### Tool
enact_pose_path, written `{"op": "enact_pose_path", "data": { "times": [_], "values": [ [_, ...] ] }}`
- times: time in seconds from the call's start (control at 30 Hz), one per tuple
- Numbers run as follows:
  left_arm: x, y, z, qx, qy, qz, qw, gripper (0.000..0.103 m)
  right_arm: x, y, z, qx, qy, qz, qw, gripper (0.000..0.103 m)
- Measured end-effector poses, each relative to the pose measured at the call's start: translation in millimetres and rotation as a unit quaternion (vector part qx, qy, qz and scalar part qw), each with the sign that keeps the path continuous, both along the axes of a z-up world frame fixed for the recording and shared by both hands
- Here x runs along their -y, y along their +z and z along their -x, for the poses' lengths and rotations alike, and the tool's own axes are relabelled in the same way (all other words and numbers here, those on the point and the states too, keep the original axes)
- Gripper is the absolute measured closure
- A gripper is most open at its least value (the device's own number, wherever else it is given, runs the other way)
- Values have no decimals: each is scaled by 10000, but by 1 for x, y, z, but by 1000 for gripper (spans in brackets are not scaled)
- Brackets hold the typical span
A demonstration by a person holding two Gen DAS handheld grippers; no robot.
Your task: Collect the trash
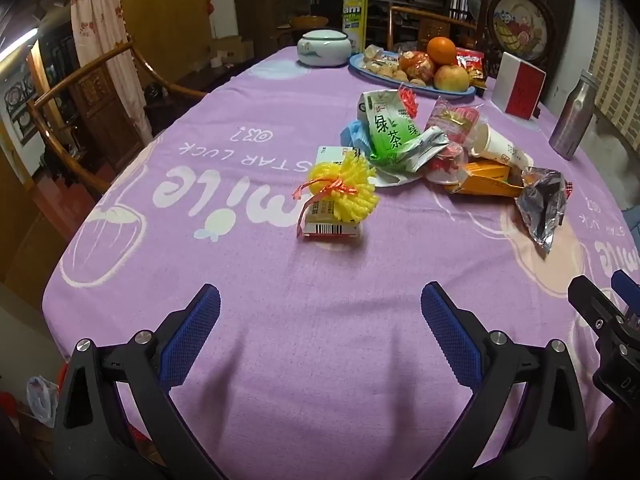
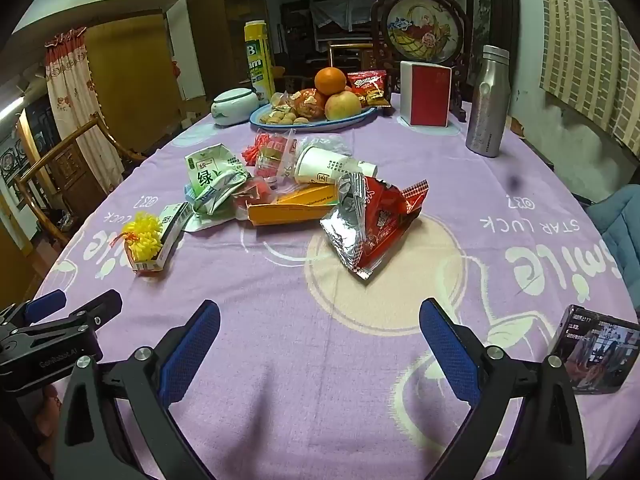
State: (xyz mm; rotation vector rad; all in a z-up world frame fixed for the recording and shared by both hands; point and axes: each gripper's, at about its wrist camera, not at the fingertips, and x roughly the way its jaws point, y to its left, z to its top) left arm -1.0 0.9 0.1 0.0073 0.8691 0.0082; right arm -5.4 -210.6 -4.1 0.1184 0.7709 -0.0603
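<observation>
With both tongs, left [image 1: 320, 332] and right [image 2: 320, 344], spread wide and empty above the desk [image 1: 248, 264], approach the nearest trash, the foil wrapper [image 2: 368, 224], low and pinch its raised edge.

This is a lived-in home dining room. A large table under a purple printed tablecloth [image 1: 280, 128] carries a blue fruit plate [image 2: 316, 122] with an orange [image 2: 330, 81] and apple [image 2: 342, 105], a lidded ceramic jar [image 1: 323, 48] and a metal flask [image 2: 487, 104]. Carved wooden armchairs [image 1: 80, 120] stand around it, a floral curtain [image 1: 100, 24] hangs at a doorway, and a round embroidered table screen [image 2: 420, 28] stands behind.
</observation>
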Motion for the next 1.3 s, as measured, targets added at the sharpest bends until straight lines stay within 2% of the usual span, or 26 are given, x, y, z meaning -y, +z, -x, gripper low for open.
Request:
{"op": "enact_pose_path", "data": {
  "times": [0.13,0.43,0.63,1.3],
  "values": [
    [0,-6,-4,-125,-29,-92,9999,6,1,-1,-2,7,-3,11,10000,5],
    [12,-2,0,-46,-49,-217,9997,6,0,-12,0,74,-39,-19,10000,5],
    [13,0,1,9,-33,-276,9996,6,4,0,0,80,-3,-49,10000,5],
    [13,1,7,81,-22,-328,9994,6,2,-3,2,64,20,-93,9999,5]
  ]
}}
